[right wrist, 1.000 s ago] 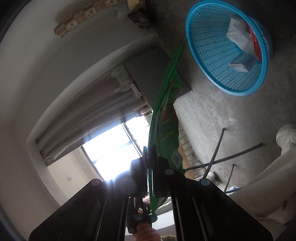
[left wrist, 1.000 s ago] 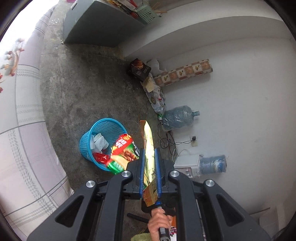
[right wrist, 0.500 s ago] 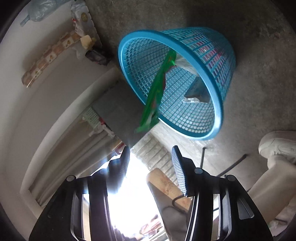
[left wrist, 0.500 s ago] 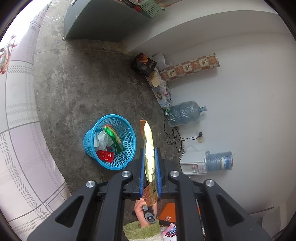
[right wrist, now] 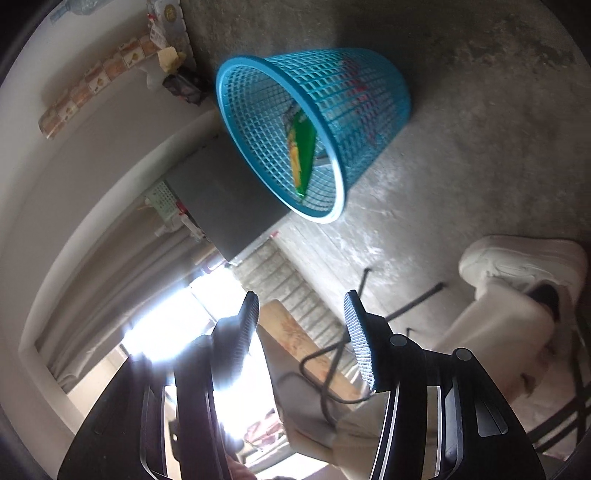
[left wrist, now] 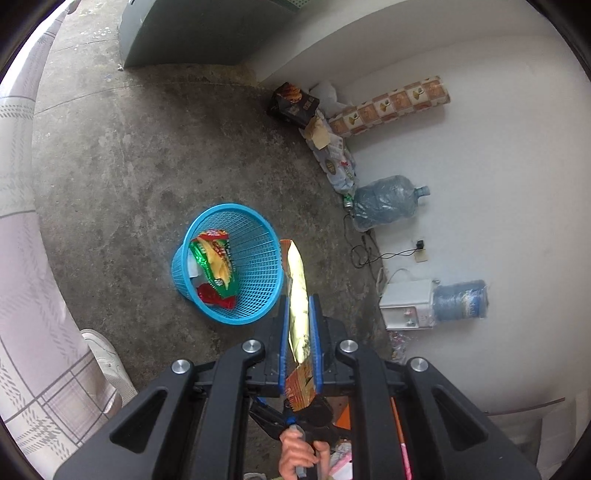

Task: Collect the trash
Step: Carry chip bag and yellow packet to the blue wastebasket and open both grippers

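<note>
A blue mesh basket (left wrist: pixel 225 321) stands on the concrete floor. It holds a green and yellow snack wrapper (left wrist: pixel 214 262), a red wrapper and white paper. My left gripper (left wrist: pixel 298 297) is shut on a gold-yellow snack wrapper (left wrist: pixel 297 273), held upright just right of the basket's rim. In the right wrist view the basket (right wrist: pixel 369 92) appears tilted, with the green wrapper (right wrist: pixel 301 155) lying inside it. My right gripper (right wrist: pixel 302 295) stands open below the basket's mouth, with nothing between its fingers.
Litter, a patterned roll (left wrist: pixel 388 105) and two water bottles (left wrist: pixel 384 201) line the white wall, with a white appliance (left wrist: pixel 406 302) and cables. A grey cabinet (left wrist: pixel 199 33) stands at the back. A white shoe (right wrist: pixel 517 258) and thin metal legs are near the basket.
My right gripper opened and let go of the green wrapper, which dropped into the basket; the gripper then sank. My left gripper moved closer to the basket with the yellow wrapper.
</note>
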### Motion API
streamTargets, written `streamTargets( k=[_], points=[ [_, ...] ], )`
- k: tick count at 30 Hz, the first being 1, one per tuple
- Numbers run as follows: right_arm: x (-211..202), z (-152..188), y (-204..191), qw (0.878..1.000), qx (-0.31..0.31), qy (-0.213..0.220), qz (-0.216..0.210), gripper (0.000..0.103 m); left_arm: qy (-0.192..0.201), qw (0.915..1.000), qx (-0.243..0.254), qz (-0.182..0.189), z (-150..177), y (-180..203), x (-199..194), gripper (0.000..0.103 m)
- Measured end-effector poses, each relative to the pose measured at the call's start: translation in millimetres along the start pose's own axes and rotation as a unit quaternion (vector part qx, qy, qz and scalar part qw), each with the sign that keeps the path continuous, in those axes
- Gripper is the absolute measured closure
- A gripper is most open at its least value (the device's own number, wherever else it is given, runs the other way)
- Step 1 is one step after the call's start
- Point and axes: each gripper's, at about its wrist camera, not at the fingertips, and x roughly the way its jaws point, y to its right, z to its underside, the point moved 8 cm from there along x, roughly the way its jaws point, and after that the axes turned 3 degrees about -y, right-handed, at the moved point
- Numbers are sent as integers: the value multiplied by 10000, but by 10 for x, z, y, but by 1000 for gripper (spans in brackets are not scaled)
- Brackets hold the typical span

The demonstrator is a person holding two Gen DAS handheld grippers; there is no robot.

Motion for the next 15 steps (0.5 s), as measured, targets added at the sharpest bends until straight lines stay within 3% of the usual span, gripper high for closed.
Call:
streamTargets(
  k=[7, 15],
  points=[
    [-154, 112, 249, 9996, 87, -72, 263, 56, -270, 9986, -217, -390, 80, -173, 386, 93],
    [-275, 143, 224, 9997, 151, -11, 177, 56, -465, 9962, -417, -614, -13, -133, 986, 93]
  ],
)
